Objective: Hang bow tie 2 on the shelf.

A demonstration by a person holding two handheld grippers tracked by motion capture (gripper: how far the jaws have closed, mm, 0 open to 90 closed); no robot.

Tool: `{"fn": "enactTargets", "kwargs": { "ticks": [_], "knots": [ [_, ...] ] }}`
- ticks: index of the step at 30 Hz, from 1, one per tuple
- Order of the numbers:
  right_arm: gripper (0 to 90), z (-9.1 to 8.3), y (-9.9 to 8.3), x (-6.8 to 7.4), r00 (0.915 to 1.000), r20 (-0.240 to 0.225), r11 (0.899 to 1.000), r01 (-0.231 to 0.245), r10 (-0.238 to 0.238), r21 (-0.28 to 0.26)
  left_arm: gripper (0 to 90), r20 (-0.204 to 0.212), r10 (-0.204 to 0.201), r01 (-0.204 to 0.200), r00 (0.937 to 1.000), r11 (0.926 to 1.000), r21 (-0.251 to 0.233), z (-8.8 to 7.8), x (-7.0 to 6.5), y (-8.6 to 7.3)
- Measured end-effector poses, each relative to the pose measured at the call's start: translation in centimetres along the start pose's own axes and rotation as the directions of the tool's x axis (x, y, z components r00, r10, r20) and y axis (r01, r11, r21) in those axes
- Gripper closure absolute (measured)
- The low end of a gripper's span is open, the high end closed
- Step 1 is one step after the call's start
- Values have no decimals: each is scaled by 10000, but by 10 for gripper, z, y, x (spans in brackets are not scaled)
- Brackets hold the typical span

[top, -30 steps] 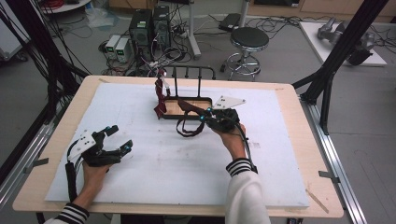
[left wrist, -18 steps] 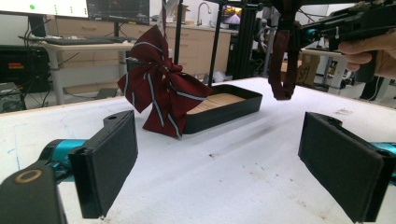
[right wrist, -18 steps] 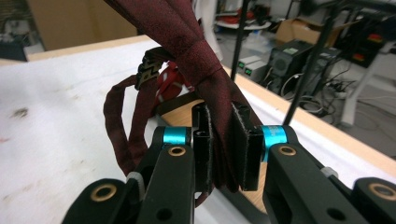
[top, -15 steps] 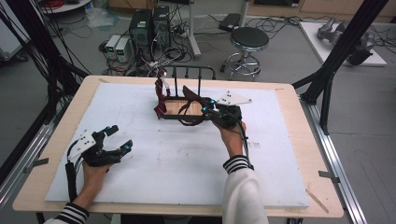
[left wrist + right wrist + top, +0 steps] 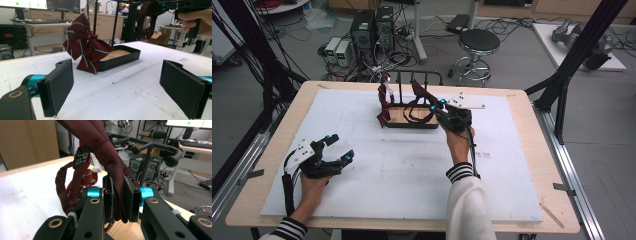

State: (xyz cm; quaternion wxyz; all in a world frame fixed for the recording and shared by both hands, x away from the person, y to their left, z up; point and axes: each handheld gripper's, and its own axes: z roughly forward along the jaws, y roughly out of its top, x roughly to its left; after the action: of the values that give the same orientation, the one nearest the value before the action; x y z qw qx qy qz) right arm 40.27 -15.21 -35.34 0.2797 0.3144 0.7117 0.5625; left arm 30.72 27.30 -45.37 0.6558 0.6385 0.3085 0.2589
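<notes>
1. The left tongs [image 5: 341,150] are resting on the worktop [image 5: 412,170] with their jaws standing wide apart, nothing between them; they are idling well short of the rack.
2. Ahead of them, a striped bow tie [image 5: 86,48] is already hanging on the black rack [image 5: 414,80], draping over the edge of its tray [image 5: 125,56], so that part seems done.
3. The right tongs [image 5: 119,202] are clamping a dark red necktie [image 5: 100,142] between their pads, lifting it just above the tray beside the rack's bar.
4. The necktie is looking limp and knotted, its neck loop [image 5: 62,190] dangling below; hanging it on the rack is still remaining.
</notes>
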Motion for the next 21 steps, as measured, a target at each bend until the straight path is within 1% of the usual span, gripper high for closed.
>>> {"fn": "enactTargets", "kwargs": {
  "ticks": [2,3,6,9,13,21],
  "knots": [
    [799,1,2,-1,9999,96,9998,-111,113,-138,124,9,55,-55,10000,10000,25,0,0,0],
    [800,1,2,-2,9999,151,9998,-69,71,-163,124,17,61,-61,10000,10000,25,0,0,0],
    [799,2,5,-4,9995,245,9994,-186,193,-293,124,5,25,-25,10000,10000,9,0,0,0],
    [800,5,7,-4,9992,354,9993,-198,209,-316,124,11,40,-40,10000,10000,21,0,0,0],
    [799,10,8,-5,9980,498,9985,-365,385,-407,124,1,6,-6,10000,10000,10,0,0,0],
    [799,18,5,-8,9939,760,9957,-766,805,-526,124,8,-14,14,10000,10000,-5,0,0,0]
  ]
}}
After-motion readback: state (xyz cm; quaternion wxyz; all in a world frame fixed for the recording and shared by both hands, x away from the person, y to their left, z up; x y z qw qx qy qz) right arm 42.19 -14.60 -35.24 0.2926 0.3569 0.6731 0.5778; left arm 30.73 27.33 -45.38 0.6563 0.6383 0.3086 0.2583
